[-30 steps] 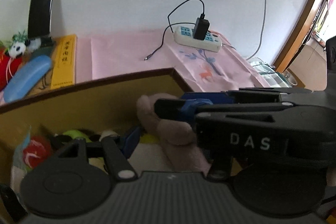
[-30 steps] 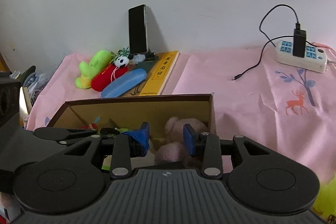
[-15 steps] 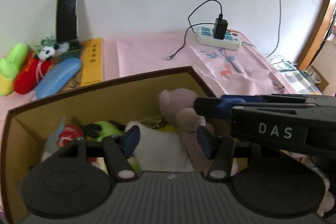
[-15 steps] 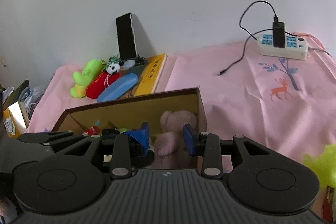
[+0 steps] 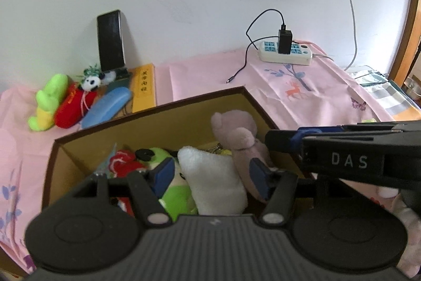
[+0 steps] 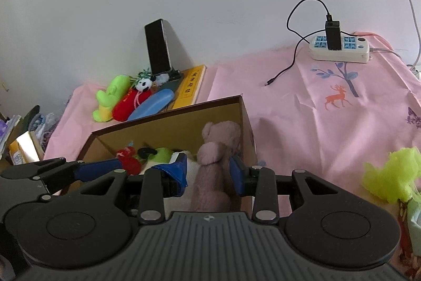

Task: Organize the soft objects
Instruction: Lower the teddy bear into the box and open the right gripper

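Pink cloth (image 6: 302, 123), mauve plush bear (image 6: 218, 146)

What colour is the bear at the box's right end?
Dusty pink bear, in the box; clearest from the right wrist view.

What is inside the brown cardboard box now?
Inside the box lie a pink bear, a white plush, a green plush and a red one. The grippers cover its front part.

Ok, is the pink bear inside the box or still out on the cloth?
Inside. The pink bear sits in the box, leaning in its right-hand corner beside other toys.
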The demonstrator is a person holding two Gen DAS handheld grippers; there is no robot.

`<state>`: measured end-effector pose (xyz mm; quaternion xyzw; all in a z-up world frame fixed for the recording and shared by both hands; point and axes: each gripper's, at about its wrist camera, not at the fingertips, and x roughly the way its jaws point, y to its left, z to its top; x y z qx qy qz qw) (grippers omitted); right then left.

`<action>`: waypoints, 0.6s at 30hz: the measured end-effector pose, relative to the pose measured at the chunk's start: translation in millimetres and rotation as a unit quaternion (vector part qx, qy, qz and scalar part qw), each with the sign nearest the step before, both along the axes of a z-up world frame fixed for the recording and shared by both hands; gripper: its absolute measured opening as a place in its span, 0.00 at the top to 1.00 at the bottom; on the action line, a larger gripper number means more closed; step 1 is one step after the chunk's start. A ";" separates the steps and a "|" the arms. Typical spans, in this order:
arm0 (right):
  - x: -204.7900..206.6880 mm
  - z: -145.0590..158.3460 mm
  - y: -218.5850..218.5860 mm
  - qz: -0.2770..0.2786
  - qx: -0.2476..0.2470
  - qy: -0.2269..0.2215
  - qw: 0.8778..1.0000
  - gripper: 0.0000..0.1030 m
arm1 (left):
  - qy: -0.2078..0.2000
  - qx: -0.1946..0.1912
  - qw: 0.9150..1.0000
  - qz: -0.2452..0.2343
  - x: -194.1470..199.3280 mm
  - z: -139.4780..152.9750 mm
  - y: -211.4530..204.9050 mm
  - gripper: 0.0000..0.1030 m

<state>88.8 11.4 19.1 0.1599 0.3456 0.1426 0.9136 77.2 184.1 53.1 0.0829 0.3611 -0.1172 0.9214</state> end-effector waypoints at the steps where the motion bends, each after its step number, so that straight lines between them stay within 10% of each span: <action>1: -3.2 1.3 -0.8 0.002 -0.001 -0.002 1.000 0.82 | -0.004 0.002 1.000 0.002 -4.3 2.0 -1.8 0.40; 18: -48.3 13.3 -17.9 0.039 -0.005 -0.014 0.999 0.81 | -0.023 0.027 0.998 0.047 -62.5 18.6 -27.8 0.36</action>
